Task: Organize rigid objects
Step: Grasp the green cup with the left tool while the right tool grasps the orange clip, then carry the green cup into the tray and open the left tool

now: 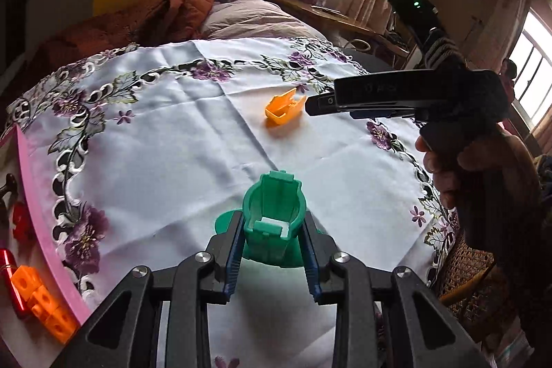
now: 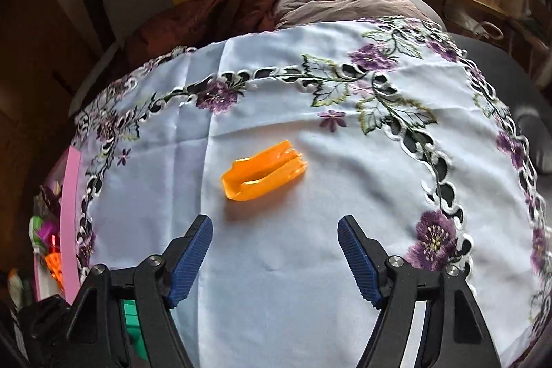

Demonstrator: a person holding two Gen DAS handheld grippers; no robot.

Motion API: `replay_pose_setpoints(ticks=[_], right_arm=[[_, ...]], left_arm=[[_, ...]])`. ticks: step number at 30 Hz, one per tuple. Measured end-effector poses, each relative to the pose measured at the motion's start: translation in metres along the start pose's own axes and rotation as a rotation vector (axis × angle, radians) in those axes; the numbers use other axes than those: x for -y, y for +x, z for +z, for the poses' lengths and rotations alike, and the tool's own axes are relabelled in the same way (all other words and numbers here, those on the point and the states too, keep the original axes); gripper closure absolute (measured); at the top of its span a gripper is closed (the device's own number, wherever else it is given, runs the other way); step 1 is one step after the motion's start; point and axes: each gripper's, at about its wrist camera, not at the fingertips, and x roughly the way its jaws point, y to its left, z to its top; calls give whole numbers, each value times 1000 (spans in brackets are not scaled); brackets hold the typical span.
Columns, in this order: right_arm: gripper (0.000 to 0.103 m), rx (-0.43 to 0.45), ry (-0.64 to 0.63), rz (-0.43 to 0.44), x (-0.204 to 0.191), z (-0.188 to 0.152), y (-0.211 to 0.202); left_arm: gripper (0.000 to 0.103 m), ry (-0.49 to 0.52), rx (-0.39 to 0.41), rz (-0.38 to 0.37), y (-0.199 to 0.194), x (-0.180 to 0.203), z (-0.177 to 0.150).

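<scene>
Fingers of the left gripper [image 1: 272,250] clamp the green piece [image 1: 272,212]. Right gripper [image 2: 274,261] fingers stand apart, empty; the orange piece [image 2: 264,169] lies just ahead on the cloth-covered surface [image 2: 345,195], long axis slanting rightward, nearer the right hand.

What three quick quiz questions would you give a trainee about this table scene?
1. True or false: the left gripper is shut on the green piece.
2. Which colour is the piece lying loose on the cloth ahead of the right gripper? A) red B) orange C) blue
3. Fill in: the right gripper's jaws are ____, with nothing between them.

Key:
1. True; its blue pads press the piece's sides.
2. B, the orange piece.
3. Open.
</scene>
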Motion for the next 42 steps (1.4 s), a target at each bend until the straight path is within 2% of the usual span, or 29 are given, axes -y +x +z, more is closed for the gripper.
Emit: replay_pose_setpoints(ticks=[5, 14, 15, 16, 17, 18, 19, 27, 30, 33, 37, 42], right_arm=[[26, -48, -24, -21, -7, 16, 26], [24, -49, 20, -48, -15, 36, 53], [27, -53, 15, -43, -16, 37, 56], [44, -58, 3, -50, -18, 37, 59], [68, -67, -13, -66, -20, 36, 62], [75, -75, -26, -80, -21, 35, 64], [77, -71, -38, -91, -22, 34, 64], [77, -31, -110, -51, -36, 19, 41], [77, -22, -135, -11, -42, 11, 35], [77, -37, -164, 12, -49, 2, 35], [77, -68, -167, 3, -49, -4, 45], [77, -61, -161, 4, -48, -2, 47]], left_arm=[[72, -45, 25, 7, -16, -12, -6], [72, -82, 51, 16, -32, -24, -11], [72, -85, 52, 17, -33, -24, -11], [72, -88, 54, 20, -34, -25, -11], [72, -92, 51, 24, -35, -26, -12], [72, -95, 54, 25, -37, -27, -12], [72, -98, 57, 28, -38, -27, -12], [72, -128, 79, 45, -51, -37, -16], [72, -136, 94, 55, -58, -39, -18], [72, -149, 105, 75, -66, -42, -20], [72, -167, 123, 115, -78, -47, -23], [72, -195, 138, 155, -90, -56, -30]])
